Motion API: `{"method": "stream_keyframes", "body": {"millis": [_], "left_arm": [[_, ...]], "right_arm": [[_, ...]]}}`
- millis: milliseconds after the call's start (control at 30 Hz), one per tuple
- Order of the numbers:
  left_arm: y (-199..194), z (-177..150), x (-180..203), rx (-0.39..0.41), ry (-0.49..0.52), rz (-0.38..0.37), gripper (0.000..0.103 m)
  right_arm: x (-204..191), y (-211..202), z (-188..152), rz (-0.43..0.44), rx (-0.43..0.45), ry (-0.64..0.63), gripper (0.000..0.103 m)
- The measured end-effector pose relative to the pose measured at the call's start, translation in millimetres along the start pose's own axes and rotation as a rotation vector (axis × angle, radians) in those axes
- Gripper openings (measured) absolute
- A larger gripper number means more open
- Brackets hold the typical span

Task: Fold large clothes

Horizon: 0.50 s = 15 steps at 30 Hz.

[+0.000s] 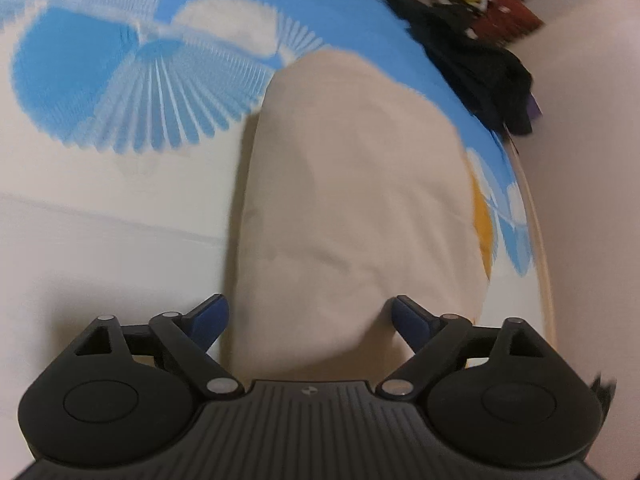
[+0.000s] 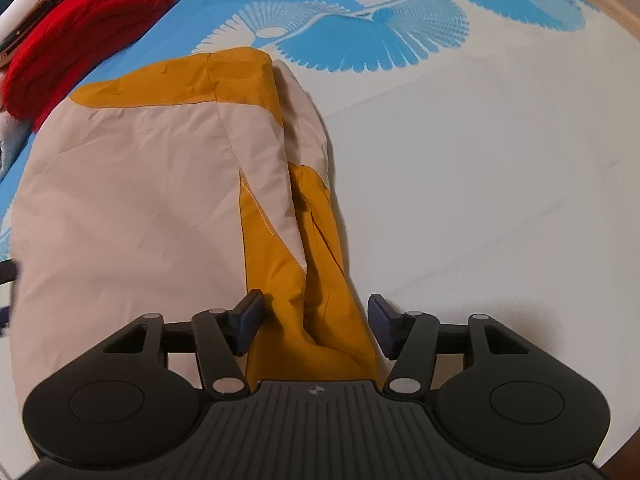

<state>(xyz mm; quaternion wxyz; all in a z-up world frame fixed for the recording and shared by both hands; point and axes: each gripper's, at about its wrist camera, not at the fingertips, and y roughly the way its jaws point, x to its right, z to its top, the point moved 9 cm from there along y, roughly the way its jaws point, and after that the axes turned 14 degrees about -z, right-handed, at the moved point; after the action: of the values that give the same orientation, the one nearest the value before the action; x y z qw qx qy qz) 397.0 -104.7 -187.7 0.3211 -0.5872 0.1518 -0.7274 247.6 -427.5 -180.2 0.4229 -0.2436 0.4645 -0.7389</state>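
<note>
Left gripper: your left gripper hangs over the near end of the jacket with its jaws spread wide; the cloth lies between the blue pads, but neither pad presses on it.
Right gripper: your right gripper has its jaws parted around a mustard fold of the jacket; the fold sits between the pads, which stand clear of it on both sides, so nothing is gripped.
Jacket: a beige and mustard garment, folded into a long bundle, lies flat on the bed sheet. Its mustard panels run along the bundle's right side in the right wrist view.
Bed sheet: white toward you, blue with white fan shapes toward the far edge.
Far edge, your right wrist view: a rolled red cloth lies at the far left corner, close to the jacket's far end.
Far edge, your left wrist view: a dark heap of clothing lies at the bed's right edge, apart from the jacket; the picture is blurred there.
</note>
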Motion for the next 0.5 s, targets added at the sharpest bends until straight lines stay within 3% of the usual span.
{"method": "stream_keyframes", "body": {"millis": [100, 167, 200, 233, 267, 333, 400, 500], "left_arm": [[26, 11, -12, 0.025, -0.068, -0.062, 0.101], [37, 14, -12, 0.057, -0.082, -0.076, 0.098], [40, 18, -10, 0.078, -0.07, -0.072, 0.093], [41, 21, -2, 0.092, -0.044, -0.067, 0.077], [39, 24, 7, 0.105, -0.009, -0.063, 0.054], [28, 36, 21, 0.127, 0.029, -0.098, 0.035], [8, 52, 35, 0.165, 0.08, -0.105, 0.032], [-21, 69, 45, 0.21, 0.189, -0.03, 0.037]], "right_arm": [[-2, 3, -3, 0.013, -0.019, 0.014, 0.055], [-6, 3, -4, 0.03, -0.026, 0.019, 0.039], [-9, 3, -4, 0.038, -0.025, 0.017, 0.034], [-13, 1, -4, 0.045, -0.018, 0.008, 0.023], [-16, -1, -2, 0.044, -0.006, -0.001, 0.019], [-23, -4, 2, 0.042, 0.02, 0.005, 0.012], [-31, -9, 8, 0.066, 0.04, 0.031, 0.008], [-57, -20, 19, 0.131, 0.099, 0.054, 0.006]]}}
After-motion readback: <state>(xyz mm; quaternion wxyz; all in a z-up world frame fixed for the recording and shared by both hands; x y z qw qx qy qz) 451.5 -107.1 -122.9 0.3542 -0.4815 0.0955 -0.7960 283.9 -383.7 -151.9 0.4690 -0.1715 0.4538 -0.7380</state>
